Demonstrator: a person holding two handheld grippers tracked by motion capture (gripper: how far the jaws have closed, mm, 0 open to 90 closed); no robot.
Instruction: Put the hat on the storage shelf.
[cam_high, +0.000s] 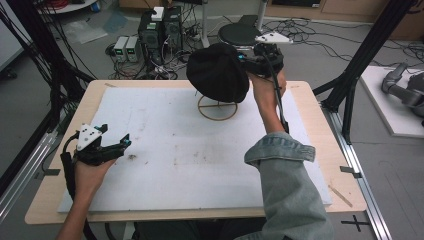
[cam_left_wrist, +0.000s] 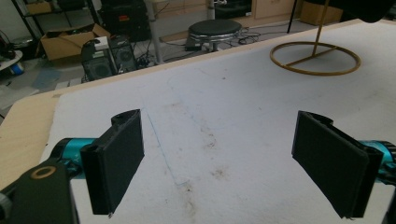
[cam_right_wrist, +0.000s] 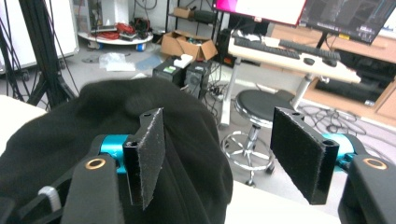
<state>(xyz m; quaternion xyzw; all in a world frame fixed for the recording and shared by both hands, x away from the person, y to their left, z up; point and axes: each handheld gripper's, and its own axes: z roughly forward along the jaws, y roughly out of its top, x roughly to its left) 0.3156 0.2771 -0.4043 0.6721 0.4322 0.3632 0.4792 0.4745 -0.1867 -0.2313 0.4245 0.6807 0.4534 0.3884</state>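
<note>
Left gripper (cam_high: 116, 143) sits well left of the gold stand (cam_high: 217, 109), low over the white mat (cam_high: 165, 150), jaws wide apart, nothing in them. Black hat (cam_high: 218, 71) sits on top of the stand. Right gripper (cam_high: 250, 59) is just right of the hat, jaws spread apart, one pad (cam_right_wrist: 148, 149) against the fabric.

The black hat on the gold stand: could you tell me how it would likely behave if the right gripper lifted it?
The black hat looks like soft knit fabric, so it would probably sag and fold rather than hold its shape. It likely weighs little. The gold stand beneath is thin wire on a ring base, so a snagging pull by the open right gripper might tip it.
</note>
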